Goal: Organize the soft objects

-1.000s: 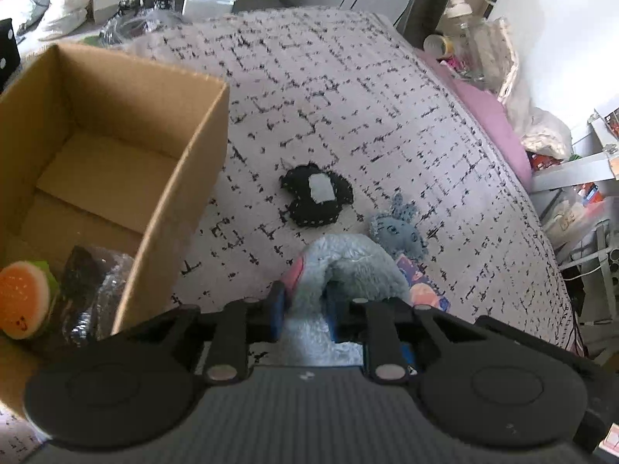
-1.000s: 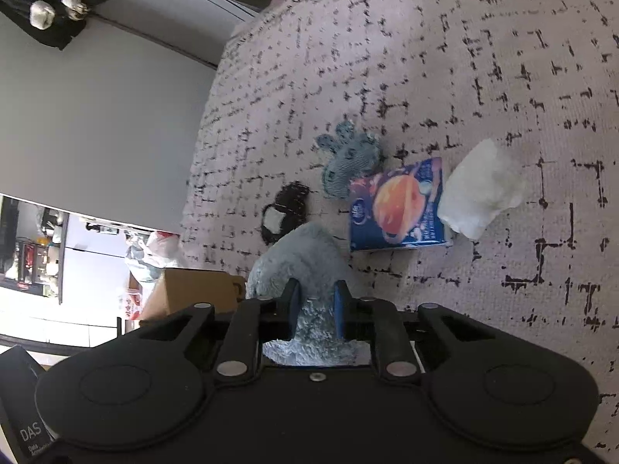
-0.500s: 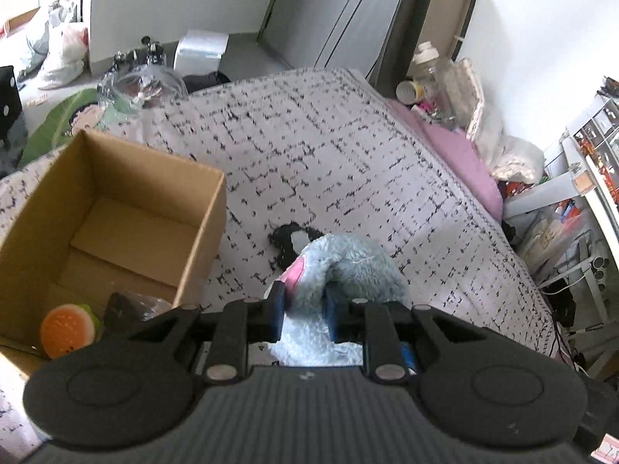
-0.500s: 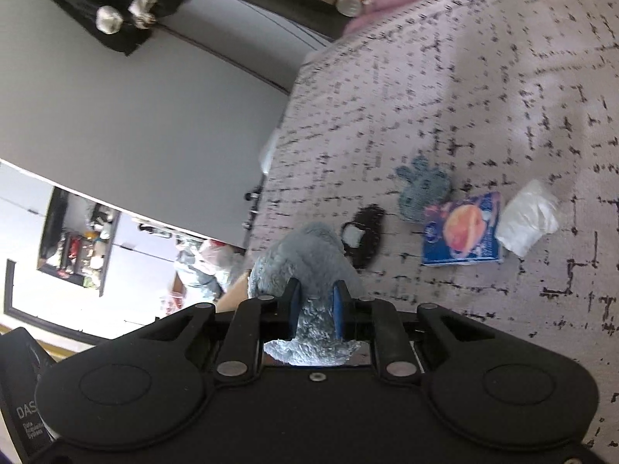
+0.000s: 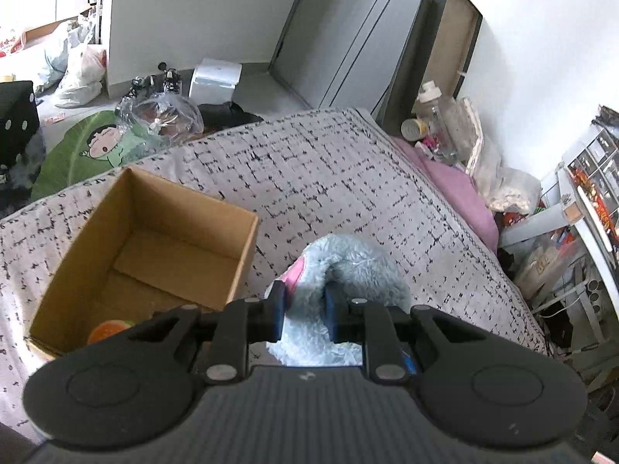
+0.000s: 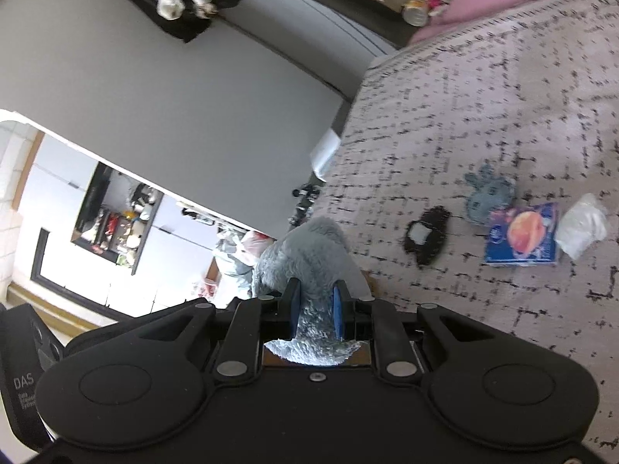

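Note:
Both grippers are shut on the same big fluffy grey plush toy with a pink patch [image 5: 348, 263], held up above the bed. My left gripper [image 5: 303, 311] pinches one end of the plush; my right gripper [image 6: 315, 311] pinches another part of the plush [image 6: 305, 255]. An open cardboard box [image 5: 236, 255] stands on the bed left of the plush, with an orange burger toy [image 5: 106, 330] inside. On the bed lie a black plush patch [image 6: 427, 236], a small blue-grey plush [image 6: 489, 199], a blue packet with an orange planet [image 6: 522, 237] and a white wad [image 6: 580, 226].
The bed has a grey cover with black dashes [image 5: 329, 178] and a pink pillow [image 5: 460, 193] at its right edge. Bottles and bags [image 5: 437, 123] stand beyond the pillow. A green mat [image 5: 89, 150], a clear plastic bag [image 5: 162, 116] and white bags lie on the floor.
Both grippers have lifted the grey plush well up off the bed. The box and the bed now look smaller and farther below, and more of the room shows.

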{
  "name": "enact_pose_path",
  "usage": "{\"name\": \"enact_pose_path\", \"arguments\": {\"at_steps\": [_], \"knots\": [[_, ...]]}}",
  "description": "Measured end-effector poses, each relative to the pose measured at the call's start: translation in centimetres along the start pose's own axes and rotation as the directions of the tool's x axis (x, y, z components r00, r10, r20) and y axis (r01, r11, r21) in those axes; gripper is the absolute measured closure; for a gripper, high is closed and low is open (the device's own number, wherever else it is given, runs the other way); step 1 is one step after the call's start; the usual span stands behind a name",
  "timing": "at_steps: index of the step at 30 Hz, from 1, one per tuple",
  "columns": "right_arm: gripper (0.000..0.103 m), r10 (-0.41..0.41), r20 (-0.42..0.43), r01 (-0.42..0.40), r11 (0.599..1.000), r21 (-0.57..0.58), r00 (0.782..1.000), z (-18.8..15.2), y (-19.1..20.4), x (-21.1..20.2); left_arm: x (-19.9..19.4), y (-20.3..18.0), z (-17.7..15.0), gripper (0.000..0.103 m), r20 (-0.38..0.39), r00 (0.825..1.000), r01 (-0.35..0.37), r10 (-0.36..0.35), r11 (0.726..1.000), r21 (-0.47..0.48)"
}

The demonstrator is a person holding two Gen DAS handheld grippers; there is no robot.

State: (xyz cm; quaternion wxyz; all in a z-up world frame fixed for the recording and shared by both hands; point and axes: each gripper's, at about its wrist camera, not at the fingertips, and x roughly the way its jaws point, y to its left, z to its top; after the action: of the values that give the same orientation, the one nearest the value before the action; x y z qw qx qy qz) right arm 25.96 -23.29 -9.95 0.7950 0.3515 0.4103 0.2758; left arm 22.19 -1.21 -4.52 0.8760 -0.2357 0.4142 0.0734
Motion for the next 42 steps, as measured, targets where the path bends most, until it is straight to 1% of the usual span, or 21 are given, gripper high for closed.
{"name": "enact_pose_path", "arguments": {"at_steps": [11, 17, 27, 35, 39, 42], "knots": [[0.085, 0.064, -0.021, -0.065, 0.995, -0.08, 0.998, -1.5, 3.0, 0.8, -2.2, 3.0, 0.8, 0.083, 0.023, 1.0, 0.004, -0.003, 0.999, -0.042], [0.085, 0.075, -0.049, -0.081, 0.989, -0.127, 0.996, -3.1, 4.5, 1.9, -3.1, 5.2, 0.8, 0.083, 0.03, 0.999, -0.01, 0.012, 0.998, -0.067], [0.085, 0.095, -0.085, -0.109, 0.978, -0.177, 0.992, -4.8, 5.8, 3.3, -3.4, 8.4, 0.7, 0.085, 0.032, 0.999, -0.005, 0.009, 0.995, -0.105], [0.085, 0.082, -0.131, -0.108, 0.973, -0.204, 0.988, -6.3, 6.0, 4.9, -2.7, 11.3, 0.3, 0.086, 0.02, 1.0, 0.002, 0.001, 0.99, -0.14], [0.085, 0.064, -0.156, -0.097, 0.972, -0.215, 0.986, -7.0, 6.0, 5.7, -2.0, 12.5, 0.1, 0.087, 0.009, 1.0, -0.004, 0.006, 0.989, -0.151], [0.083, 0.046, -0.175, -0.085, 0.971, -0.224, 0.983, -7.5, 5.9, 6.4, -1.3, 13.3, 0.0, 0.087, -0.007, 1.0, -0.006, 0.005, 0.987, -0.16]]}}
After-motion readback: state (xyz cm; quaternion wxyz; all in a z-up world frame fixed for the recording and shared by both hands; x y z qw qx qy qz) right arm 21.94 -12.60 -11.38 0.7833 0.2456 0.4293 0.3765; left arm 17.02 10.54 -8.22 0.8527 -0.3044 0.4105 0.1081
